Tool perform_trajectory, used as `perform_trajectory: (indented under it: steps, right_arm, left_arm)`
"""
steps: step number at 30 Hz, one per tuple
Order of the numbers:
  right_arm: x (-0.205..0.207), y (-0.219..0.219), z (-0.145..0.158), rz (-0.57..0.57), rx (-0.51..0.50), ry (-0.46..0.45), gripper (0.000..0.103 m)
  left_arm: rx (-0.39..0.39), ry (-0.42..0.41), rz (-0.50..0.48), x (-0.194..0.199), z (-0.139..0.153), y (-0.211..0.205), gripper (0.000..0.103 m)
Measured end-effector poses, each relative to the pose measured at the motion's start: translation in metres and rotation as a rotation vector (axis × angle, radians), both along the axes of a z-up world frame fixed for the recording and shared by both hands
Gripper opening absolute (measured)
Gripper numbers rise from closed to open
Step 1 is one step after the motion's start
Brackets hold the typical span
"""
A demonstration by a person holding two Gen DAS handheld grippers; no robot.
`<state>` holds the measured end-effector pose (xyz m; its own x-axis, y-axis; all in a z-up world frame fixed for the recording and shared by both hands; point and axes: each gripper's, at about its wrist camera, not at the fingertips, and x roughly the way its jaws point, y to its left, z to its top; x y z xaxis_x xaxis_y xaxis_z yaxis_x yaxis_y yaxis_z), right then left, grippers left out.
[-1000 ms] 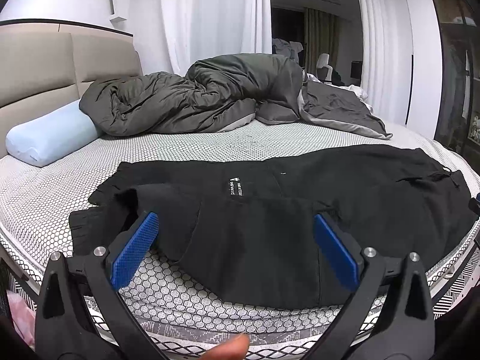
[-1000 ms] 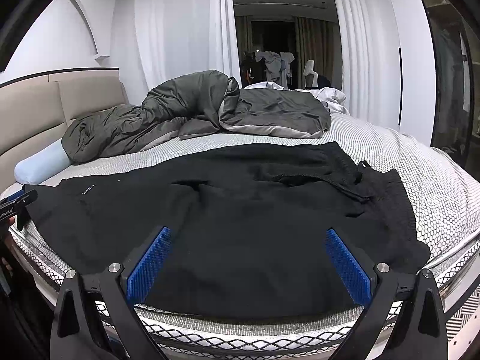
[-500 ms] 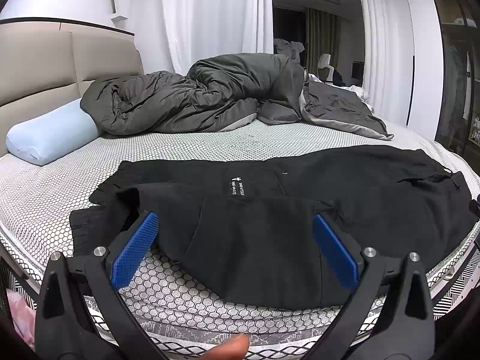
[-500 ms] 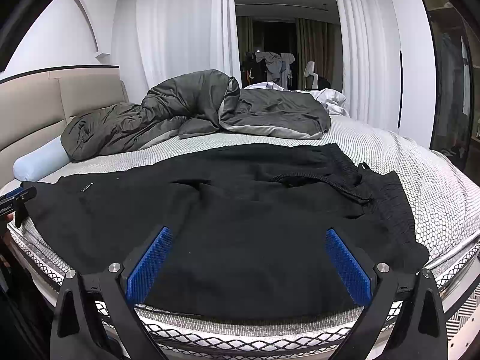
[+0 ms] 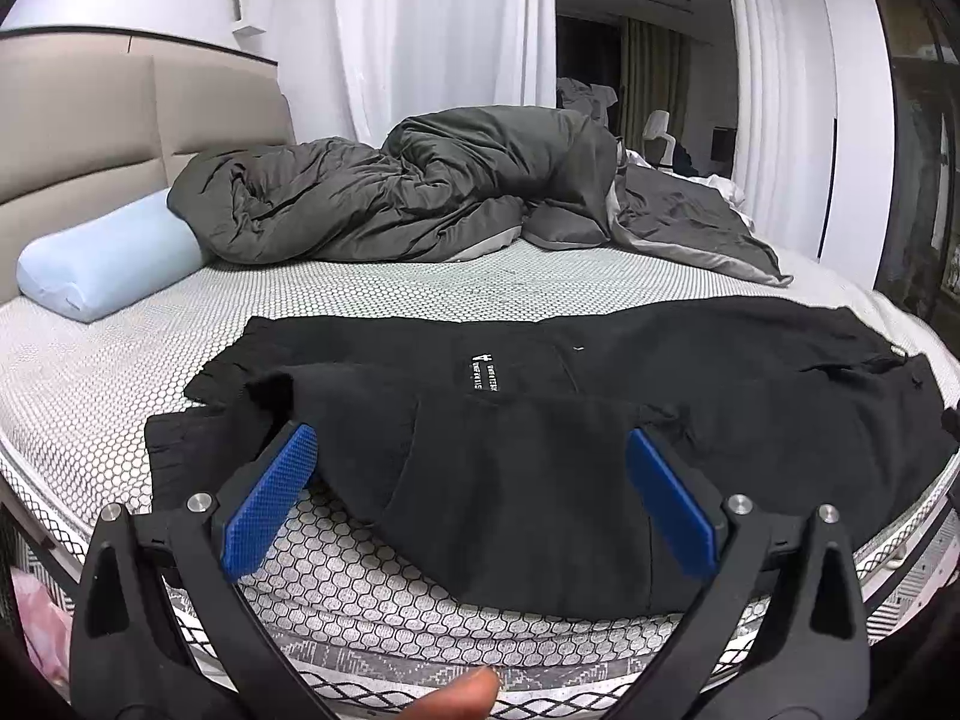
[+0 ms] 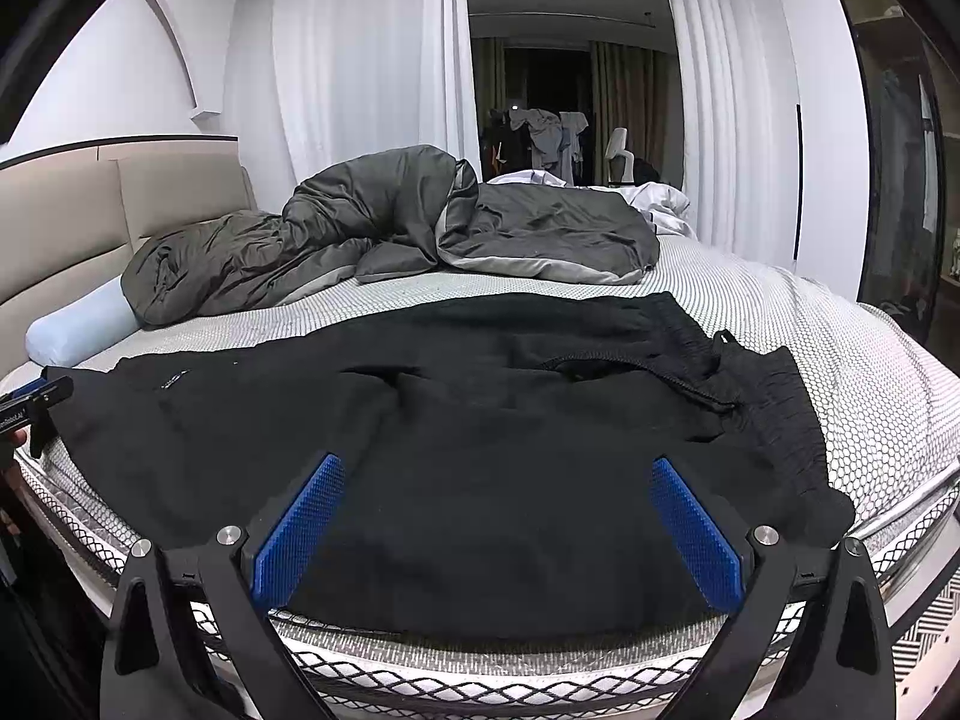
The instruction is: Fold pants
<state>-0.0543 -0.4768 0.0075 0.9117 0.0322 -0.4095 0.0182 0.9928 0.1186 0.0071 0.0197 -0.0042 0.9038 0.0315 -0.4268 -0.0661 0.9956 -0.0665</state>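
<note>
Nothing shifted vs 1 s ago: both grippers hover same spot at near edge of mattress (image 5: 108, 360). Left gripper (image 5: 471, 501) spread wide, empty, over leg end of black pants (image 5: 630, 420). Right gripper (image 6: 498, 531) spread wide, empty, over waistband end. Pants lie flat along mattress near edge; grey duvet (image 5: 420, 192) and blue pillow (image 5: 102, 264) at far side.

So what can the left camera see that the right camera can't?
Only the left wrist view shows the white label on the pants and a fingertip at the bottom edge. Only the right wrist view shows the ribbed waistband and clothes hanging in the far room. Both show the black pants, grey duvet, blue pillow and open blue-padded grippers.
</note>
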Motion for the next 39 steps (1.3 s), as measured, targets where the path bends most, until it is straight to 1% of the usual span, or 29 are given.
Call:
perform_trajectory:
  steps: [4,7,11,15,18,20,21,23,24,25,29,32,33,35,37,39]
  right_arm:
    - [0.0,0.001,0.0,0.005,-0.004,0.006,0.103]
    - [-0.002,0.003,0.002,0.016,-0.005,0.006,0.103]
    - [-0.003,-0.004,0.006,0.038,0.059,0.016,0.103]
    - [0.0,-0.017,0.011,0.019,0.119,0.024,0.103]
    - [0.0,-0.026,0.012,0.004,0.16,0.032,0.103]
    - [0.0,-0.029,0.013,-0.004,0.177,0.034,0.103]
    - [0.001,-0.03,0.013,-0.011,0.18,0.038,0.103]
    - [0.001,-0.031,0.015,-0.02,0.179,0.037,0.103]
    - [0.0,-0.031,0.016,-0.024,0.179,0.036,0.103]
    - [0.0,-0.031,0.017,-0.025,0.177,0.035,0.103]
    - [-0.004,-0.033,0.02,-0.051,0.174,0.025,0.103]
    - [-0.004,-0.035,0.021,-0.06,0.203,0.021,0.103]
    - [-0.003,-0.035,0.023,-0.062,0.212,0.017,0.103]
    - [-0.002,-0.034,0.025,-0.065,0.214,0.014,0.103]
    - [0.0,-0.034,0.027,-0.07,0.203,0.017,0.103]
    - [0.0,-0.034,0.028,-0.077,0.193,0.02,0.103]
  left_arm:
    - [-0.035,0.029,0.027,-0.005,0.002,0.014,0.102]
    - [-0.068,0.059,0.084,-0.014,0.004,0.034,0.102]
    - [-0.09,0.094,0.2,-0.032,0.006,0.073,0.102]
    - [-0.134,0.114,0.271,-0.043,0.007,0.115,0.102]
    - [-0.184,0.203,0.272,-0.034,0.0,0.137,0.102]
    - [-0.277,0.229,0.244,-0.032,-0.006,0.151,0.101]
    - [-0.321,0.245,0.234,-0.033,-0.01,0.158,0.098]
    - [-0.414,0.278,0.22,-0.037,-0.018,0.173,0.089]
    - [-0.446,0.289,0.206,-0.04,-0.021,0.177,0.083]
    - [-0.479,0.294,0.188,-0.045,-0.023,0.181,0.08]
    - [-0.616,0.306,0.119,-0.059,-0.028,0.187,0.08]
    - [-0.747,0.319,0.095,-0.046,-0.037,0.187,0.081]
    - [-0.796,0.323,0.105,-0.039,-0.044,0.192,0.081]
    - [-0.866,0.291,0.117,-0.028,-0.052,0.201,0.08]
    - [-0.92,0.265,0.138,-0.019,-0.057,0.212,0.079]
    - [-0.935,0.255,0.123,-0.017,-0.058,0.215,0.079]
